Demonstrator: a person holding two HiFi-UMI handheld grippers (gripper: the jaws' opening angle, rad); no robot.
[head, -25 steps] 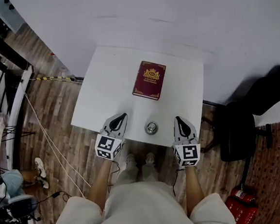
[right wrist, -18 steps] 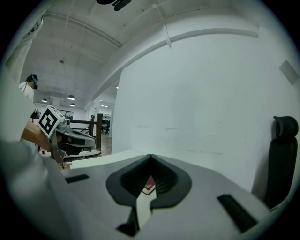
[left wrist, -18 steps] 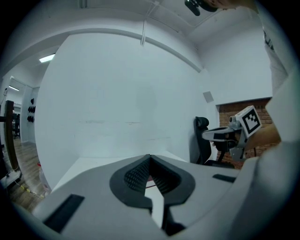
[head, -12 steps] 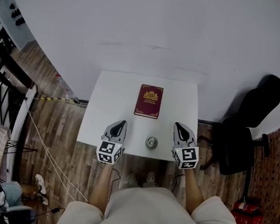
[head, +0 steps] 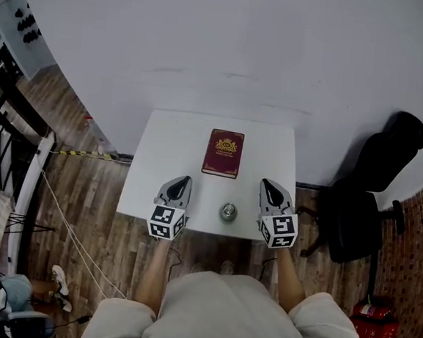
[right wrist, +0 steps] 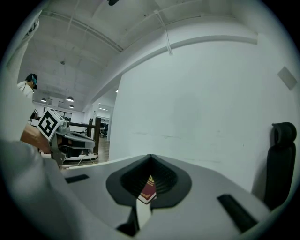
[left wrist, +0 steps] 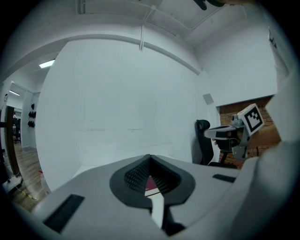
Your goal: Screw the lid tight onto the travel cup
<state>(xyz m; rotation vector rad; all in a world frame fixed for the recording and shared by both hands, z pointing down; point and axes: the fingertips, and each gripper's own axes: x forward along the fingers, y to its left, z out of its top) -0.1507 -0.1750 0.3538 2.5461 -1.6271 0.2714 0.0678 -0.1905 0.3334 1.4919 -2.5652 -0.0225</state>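
Observation:
In the head view a small round metal travel cup point(head: 228, 211) stands near the front edge of a white table point(head: 177, 143), seen from above. My left gripper point(head: 182, 181) hovers just left of the cup, its jaws shut with nothing between them. To the cup's right, about as far off, my right gripper point(head: 267, 186) is likewise shut and empty. In the left gripper view the closed jaws point(left wrist: 150, 159) point at the white wall, with a sliver of the red book point(left wrist: 151, 183) behind them. The right gripper view shows its closed jaws point(right wrist: 150, 159) and the red book point(right wrist: 148, 191) through the gap.
A dark red book point(head: 224, 153) with a gold crest lies at the table's middle, beyond the cup. A black office chair point(head: 366, 207) stands to the right of the table. A white wall runs behind it. Cables and a railing point(head: 7, 154) are at the left.
Both grippers have risen from the table's front edge, still shut. The head camera has tipped, so the table sits lower and smaller in the view. Cup and book have not moved.

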